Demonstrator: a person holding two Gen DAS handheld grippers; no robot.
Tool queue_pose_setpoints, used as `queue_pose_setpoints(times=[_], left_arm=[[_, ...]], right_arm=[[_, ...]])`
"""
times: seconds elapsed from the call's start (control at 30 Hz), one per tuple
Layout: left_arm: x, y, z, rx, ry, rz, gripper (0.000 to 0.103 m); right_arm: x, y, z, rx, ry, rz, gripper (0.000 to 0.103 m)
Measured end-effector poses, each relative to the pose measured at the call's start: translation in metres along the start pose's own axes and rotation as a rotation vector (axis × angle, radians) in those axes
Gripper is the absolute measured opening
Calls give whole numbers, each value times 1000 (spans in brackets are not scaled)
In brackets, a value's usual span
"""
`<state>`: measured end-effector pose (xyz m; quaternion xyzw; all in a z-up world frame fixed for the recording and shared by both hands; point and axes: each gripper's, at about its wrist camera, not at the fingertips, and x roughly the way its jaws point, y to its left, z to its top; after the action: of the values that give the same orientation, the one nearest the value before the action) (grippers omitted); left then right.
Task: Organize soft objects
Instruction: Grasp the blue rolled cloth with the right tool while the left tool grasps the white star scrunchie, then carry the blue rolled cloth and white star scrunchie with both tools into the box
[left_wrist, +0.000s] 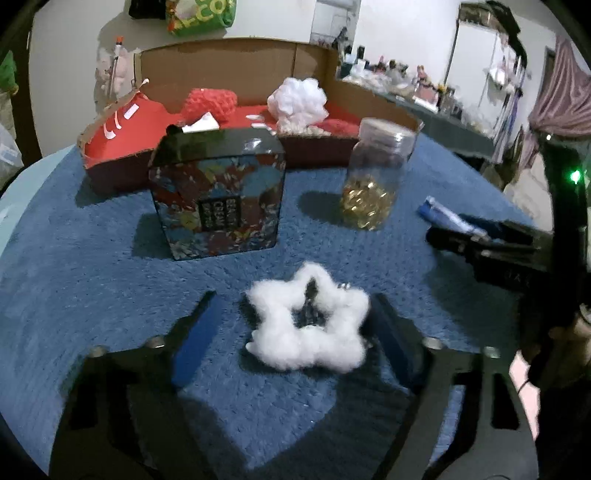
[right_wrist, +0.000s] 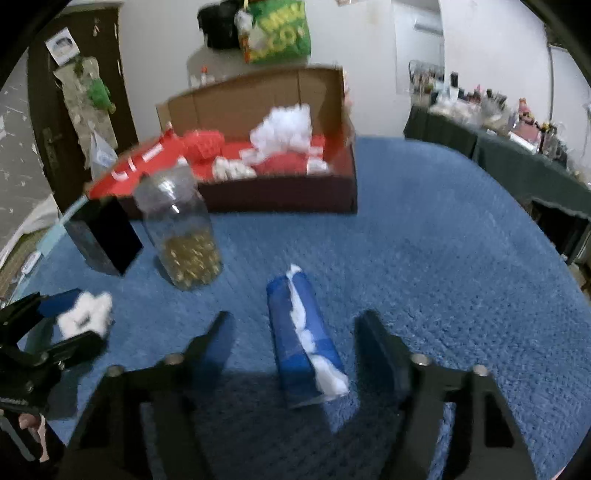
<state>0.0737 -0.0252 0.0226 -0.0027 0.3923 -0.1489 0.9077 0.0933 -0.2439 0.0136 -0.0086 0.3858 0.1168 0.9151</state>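
blue carpet | cardboard box | room behind, seemingly cluttered

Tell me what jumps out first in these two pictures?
A fluffy white star-shaped ring lies on the blue carpet-like cover, between the open left tongs. The right tongs, also open, straddle a blue tissue pack with white tissue poking out. Behind stand a clear jar of golden beads, a patterned dark box, and a red-lined cardboard box holding red and white soft things.
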Motion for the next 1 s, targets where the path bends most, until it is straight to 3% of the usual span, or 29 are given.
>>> queue_pose_setpoints(times=[0.03, 0.1, 0.3, 0.63, 1.0], left_arm=[[1, 0, 0, 9, -1, 11, 58], [-1, 0, 0, 21, -9, 2, 55], [-7, 0, 1, 42, -26, -31, 55], [-26, -2, 6, 62, -62, -86, 55], [-33, 4, 8, 65, -78, -72, 55]], right_arm=[[-2, -1, 0, 0, -8, 0, 64], [-4, 1, -2, -21, -10, 2, 27], [-22, 13, -10, -11, -42, 68, 25], [-50, 80, -9, -110, -110, 194, 25], [-46, 92, -9, -107, -100, 213, 25]])
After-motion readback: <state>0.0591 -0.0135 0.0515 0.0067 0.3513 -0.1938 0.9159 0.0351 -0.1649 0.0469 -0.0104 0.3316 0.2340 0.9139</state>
